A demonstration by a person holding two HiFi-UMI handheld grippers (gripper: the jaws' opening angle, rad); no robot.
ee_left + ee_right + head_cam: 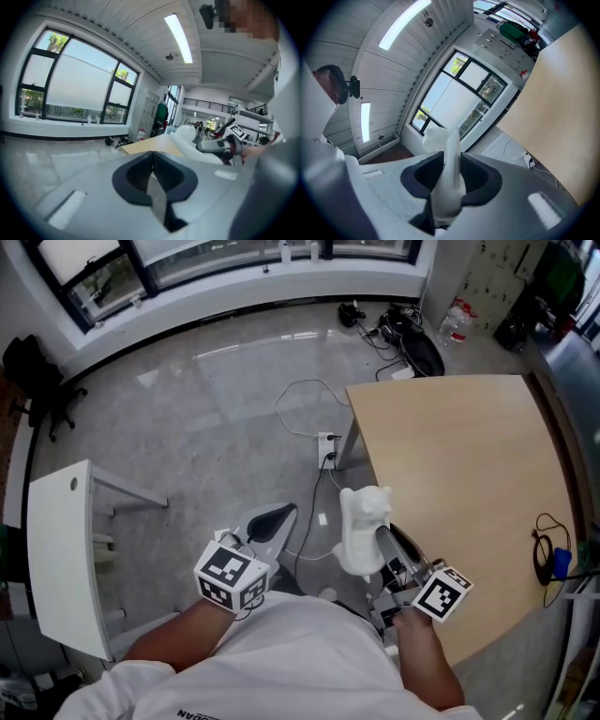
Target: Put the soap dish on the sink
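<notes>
The soap dish is a white moulded plastic piece, held up in the air just off the near left corner of the wooden table. My right gripper is shut on its lower edge. In the right gripper view the soap dish stands upright between the dark pads. My left gripper hangs to the left of it over the floor, jaws closed with nothing in them. From the left gripper view the soap dish shows at the right. No sink is in view.
A white shelf unit stands at the left. On the grey floor lie a power strip with white cables and, further off, a heap of dark cables. A black cable with a blue piece lies at the table's right edge.
</notes>
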